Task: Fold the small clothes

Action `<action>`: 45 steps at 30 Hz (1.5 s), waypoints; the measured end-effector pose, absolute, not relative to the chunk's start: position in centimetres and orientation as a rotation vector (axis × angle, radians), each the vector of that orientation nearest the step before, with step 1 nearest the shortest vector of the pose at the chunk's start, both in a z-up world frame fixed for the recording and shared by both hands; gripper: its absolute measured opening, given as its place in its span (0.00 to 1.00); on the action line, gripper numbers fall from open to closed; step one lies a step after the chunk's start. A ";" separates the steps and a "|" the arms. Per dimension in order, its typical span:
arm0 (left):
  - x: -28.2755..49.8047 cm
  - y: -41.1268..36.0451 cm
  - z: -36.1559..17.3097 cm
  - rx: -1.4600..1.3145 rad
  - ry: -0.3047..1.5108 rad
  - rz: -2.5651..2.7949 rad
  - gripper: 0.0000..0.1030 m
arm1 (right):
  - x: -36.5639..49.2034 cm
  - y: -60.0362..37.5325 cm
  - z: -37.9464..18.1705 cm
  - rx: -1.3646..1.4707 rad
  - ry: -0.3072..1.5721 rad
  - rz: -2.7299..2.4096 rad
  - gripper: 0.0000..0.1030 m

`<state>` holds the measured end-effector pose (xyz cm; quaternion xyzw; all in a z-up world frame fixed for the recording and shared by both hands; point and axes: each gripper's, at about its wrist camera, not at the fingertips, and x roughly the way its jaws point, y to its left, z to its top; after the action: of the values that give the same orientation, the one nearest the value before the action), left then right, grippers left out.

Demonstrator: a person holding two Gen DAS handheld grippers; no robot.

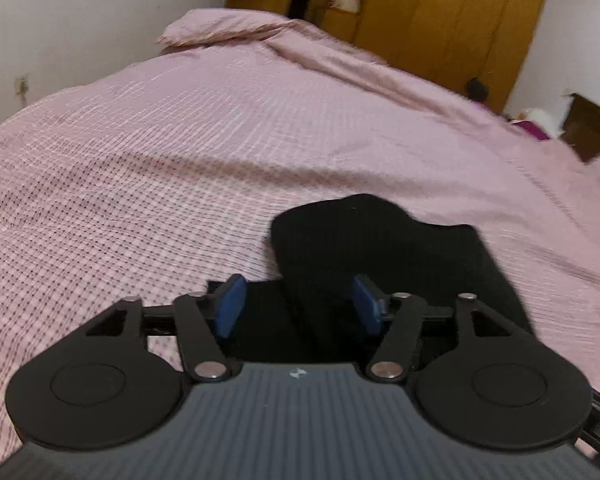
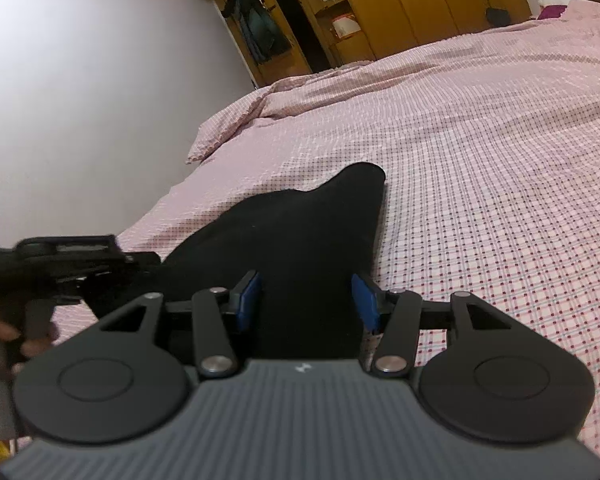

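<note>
On checked bedspread (image 1: 180, 152), limp black garment (image 1: 364, 240)

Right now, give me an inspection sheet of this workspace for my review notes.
Surface: bed with a pink checked cover, rumpled at the far end.
Job's things: one black garment lying on the cover.
Clutter: nothing seen near the garment.
Grippers: left gripper open, garment between the pads; right gripper open, straddling the garment.
Cables: nothing seen.
Surroundings: white wall, wooden wardrobe with open shelves, hanging clothes, pillow.
</note>
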<state>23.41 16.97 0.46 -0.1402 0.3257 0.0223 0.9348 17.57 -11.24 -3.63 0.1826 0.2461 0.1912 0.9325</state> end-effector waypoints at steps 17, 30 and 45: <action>17.0 16.5 0.2 -0.236 0.584 0.001 0.63 | 15.5 -11.3 -3.7 0.354 0.516 0.394 0.52; 15.6 17.9 0.4 -0.392 0.545 -0.011 0.08 | 14.3 -11.7 -3.2 0.348 0.501 0.403 0.53; 17.0 17.9 -0.8 -0.362 0.651 0.066 0.50 | 14.7 -11.9 -3.9 0.393 0.545 0.393 0.65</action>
<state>17.04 17.85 -0.78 -0.1770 0.3179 0.0320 0.9309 14.68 -11.86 -3.94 0.1915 0.2657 0.1914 0.9253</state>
